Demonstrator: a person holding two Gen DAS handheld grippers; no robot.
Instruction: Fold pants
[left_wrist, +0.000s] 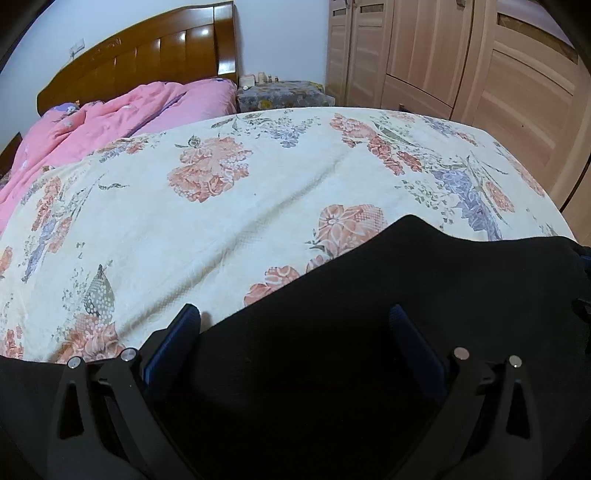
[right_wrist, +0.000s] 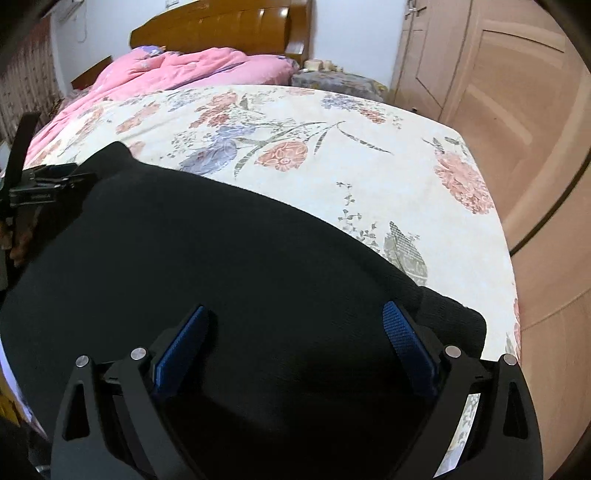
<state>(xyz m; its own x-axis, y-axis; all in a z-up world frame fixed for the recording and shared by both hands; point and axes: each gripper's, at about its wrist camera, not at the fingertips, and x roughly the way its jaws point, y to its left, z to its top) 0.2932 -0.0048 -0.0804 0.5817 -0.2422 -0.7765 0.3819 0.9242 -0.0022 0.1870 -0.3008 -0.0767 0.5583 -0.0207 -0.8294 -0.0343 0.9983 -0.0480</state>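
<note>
Left wrist view gives us a pink quilt (left_wrist: 110, 114) at upper left, the floral bedsheet (left_wrist: 229, 229) across the middle, and black pants (left_wrist: 424, 295) filling the lower right, where our left gripper (left_wrist: 295, 314) stands spread wide above the cloth, grasping nothing. In the right wrist view the pants (right_wrist: 221, 258) cover the lower left of the frame on the bedsheet (right_wrist: 406, 184), and our right gripper (right_wrist: 295, 314) is likewise released, its blue pads (right_wrist: 402, 339) apart over the fabric.
</note>
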